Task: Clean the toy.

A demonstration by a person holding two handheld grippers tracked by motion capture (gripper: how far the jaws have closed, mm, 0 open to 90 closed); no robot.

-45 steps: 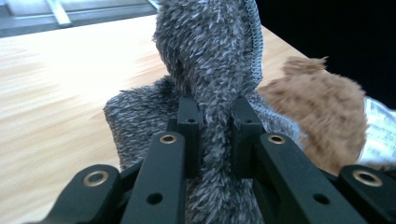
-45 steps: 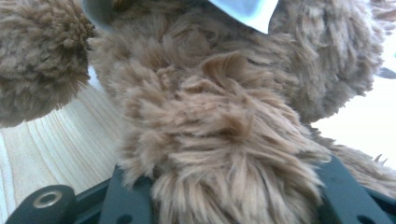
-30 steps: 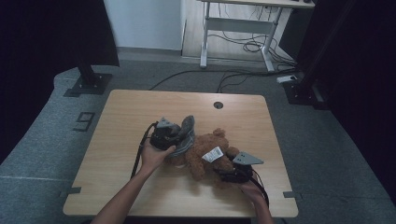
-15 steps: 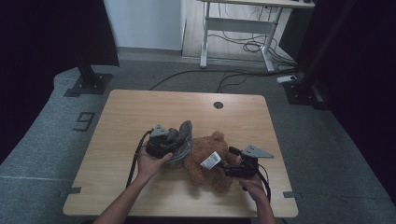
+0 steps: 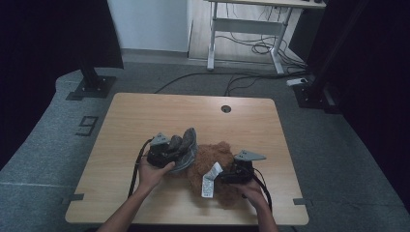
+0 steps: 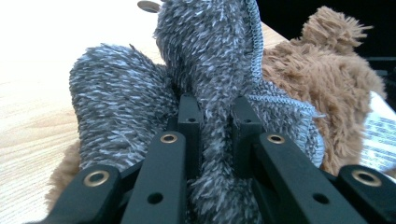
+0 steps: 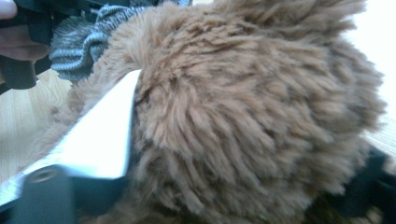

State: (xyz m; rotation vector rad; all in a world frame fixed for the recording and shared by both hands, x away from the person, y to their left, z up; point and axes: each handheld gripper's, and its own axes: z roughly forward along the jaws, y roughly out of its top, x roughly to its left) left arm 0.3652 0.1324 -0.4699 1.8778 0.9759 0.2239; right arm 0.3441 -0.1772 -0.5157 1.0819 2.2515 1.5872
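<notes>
A brown plush bear [image 5: 215,154] lies on the wooden table [image 5: 145,116] with a white label [image 5: 209,181] hanging from it. My left gripper [image 5: 180,151] is shut on a grey fuzzy knitted garment [image 5: 189,142] that partly covers the bear. In the left gripper view the grey fabric [image 6: 116,98] bunches up between the jaws of that gripper [image 6: 217,109], with the bear [image 6: 327,88] behind. My right gripper [image 5: 225,178] holds the bear's lower part. Its jaws have just been closing, and brown fur [image 7: 243,116] bulges between them, with the label [image 7: 100,140] lying over one jaw.
A round cable hole [image 5: 226,108] sits near the table's far edge. A desk frame and loose cables [image 5: 251,48] stand on the floor beyond. Black stand bases [image 5: 92,87] flank the table's far corners.
The right gripper drew back to the right, then came in again onto the bear's lower part. The left hand shifted slightly left and nearer with the grey garment.
</notes>
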